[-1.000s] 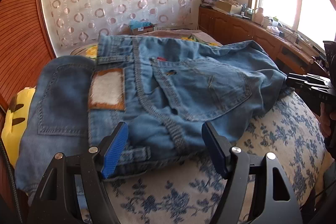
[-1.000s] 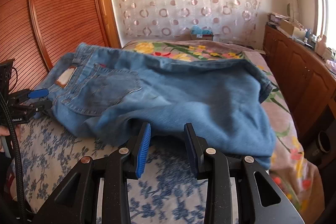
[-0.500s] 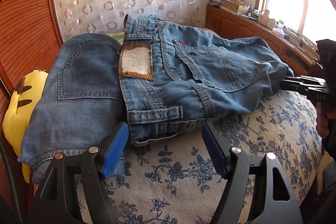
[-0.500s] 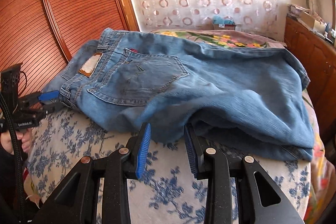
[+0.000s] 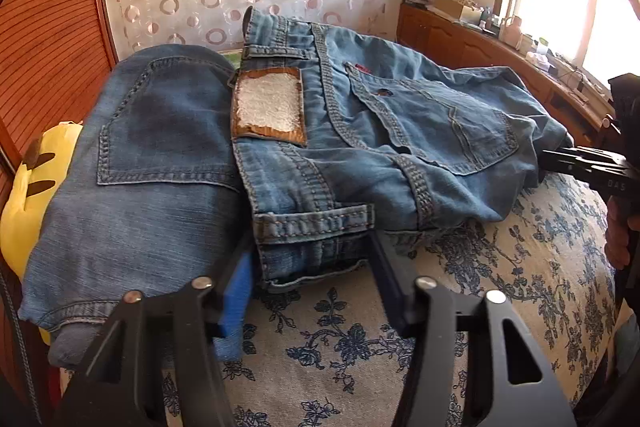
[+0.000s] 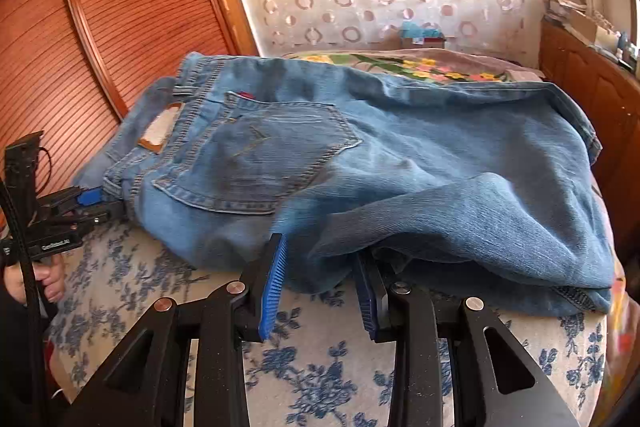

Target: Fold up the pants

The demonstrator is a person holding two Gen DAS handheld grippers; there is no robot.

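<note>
Looking along both tools, I have the jeans lying on the bed, on its blue-flowered sheet, waist end toward my left and the legs doubled over toward my right. My left gripper has just been closing, and the waistband corner with its belt loop sits between the jaws; I judge the pads are at the cloth but cannot tell from here whether they bite firmly yet. My right gripper is partly closed with a bunched fold of the leg cloth between its pads, and I read that as a pinch on the denim. This is heavy, limp fabric: thick at the seams and waistband, soft and saggy in the leg panels, not slippery against the ribbed pads, and in no way fragile. I judge the waistband the best purchase, since the stacked layers there give something solid to clamp, while a single leg layer would slide and let the lower layers stay behind. Both holds should take the full thickness at the near edge. A second pair of jeans lies just beside, touching on the left, with a yellow plush toy beyond.
</note>
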